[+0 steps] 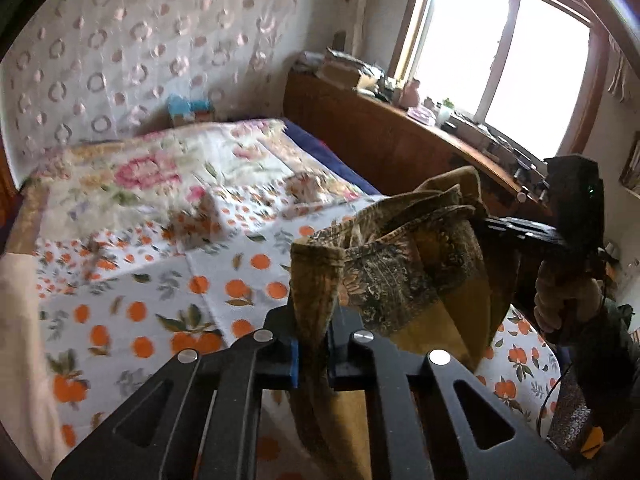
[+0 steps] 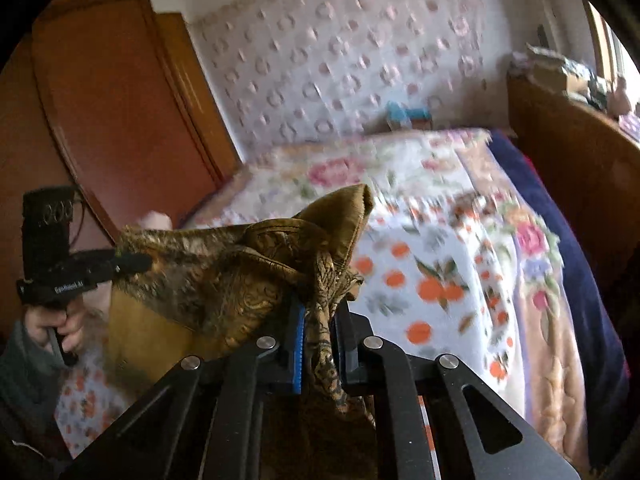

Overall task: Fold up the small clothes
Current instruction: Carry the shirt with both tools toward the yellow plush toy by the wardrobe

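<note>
Olive garment (image 1: 404, 280) between raised tongs (image 1: 312, 344)

both tongs (image 1: 312, 344) (image 2: 320, 344) clamped, raised apart

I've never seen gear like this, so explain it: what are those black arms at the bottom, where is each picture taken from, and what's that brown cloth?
No robot here: a person holds a two-finger gripper in each hand, each with its own camera looking along its fingers. One picture is from the left gripper, the other from the right gripper. Both are shut on one brown-gold patterned garment, held up between them above the bed, whose cover shows oranges and flowers. Each camera also catches the opposite gripper and the hand holding it.
</note>
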The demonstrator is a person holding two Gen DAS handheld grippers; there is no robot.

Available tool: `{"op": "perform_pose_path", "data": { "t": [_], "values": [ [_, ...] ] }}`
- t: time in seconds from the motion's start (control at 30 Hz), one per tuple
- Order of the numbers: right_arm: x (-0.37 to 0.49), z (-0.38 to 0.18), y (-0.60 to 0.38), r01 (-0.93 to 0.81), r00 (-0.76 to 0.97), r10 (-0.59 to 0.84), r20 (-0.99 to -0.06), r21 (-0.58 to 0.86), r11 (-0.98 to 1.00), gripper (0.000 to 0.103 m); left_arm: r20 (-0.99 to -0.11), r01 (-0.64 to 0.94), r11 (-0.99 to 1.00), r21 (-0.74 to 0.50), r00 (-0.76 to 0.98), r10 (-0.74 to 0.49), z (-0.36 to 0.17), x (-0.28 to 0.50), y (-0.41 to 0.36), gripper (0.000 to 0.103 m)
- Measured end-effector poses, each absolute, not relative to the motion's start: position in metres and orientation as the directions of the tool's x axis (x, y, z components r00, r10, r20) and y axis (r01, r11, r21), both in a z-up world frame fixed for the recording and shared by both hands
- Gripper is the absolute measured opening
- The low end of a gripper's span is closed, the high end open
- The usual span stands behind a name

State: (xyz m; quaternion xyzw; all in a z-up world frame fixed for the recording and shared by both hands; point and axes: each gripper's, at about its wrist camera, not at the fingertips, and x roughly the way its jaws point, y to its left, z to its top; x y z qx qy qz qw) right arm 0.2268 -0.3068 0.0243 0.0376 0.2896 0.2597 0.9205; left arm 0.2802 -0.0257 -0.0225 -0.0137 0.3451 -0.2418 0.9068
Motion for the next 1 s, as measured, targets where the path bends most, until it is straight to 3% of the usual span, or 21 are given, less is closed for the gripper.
{"op": "perform_pose_path", "data": {
  "t": [0.23,0.63,0.83,1.0],
  "values": [
    [0.22,0.049,-0.257,-0.54,0.719,0.536,-0.443,0.129,0.832,0.011,-0.55,0.341,0.928,-0.152,0.751,-0.366,0.003,0.253,0.021,0.009],
    [0.279,0.069,-0.117,-0.745,0.599,0.673,-0.434,0.006,0.667,0.011,-0.458,0.091,0.99,-0.111,0.879,-0.132,0.025,0.191,0.144,0.009],
    [0.309,0.084,-0.041,-0.838,0.51,0.734,-0.449,-0.068,0.541,0.011,-0.439,-0.078,0.992,-0.098,0.898,0.027,0.011,0.161,0.189,0.009],
    [0.325,0.082,0.025,-0.869,0.487,0.729,-0.481,-0.187,0.457,0.011,-0.467,-0.183,0.967,-0.177,0.881,0.081,-0.026,0.149,0.233,0.009]
  ]
}}
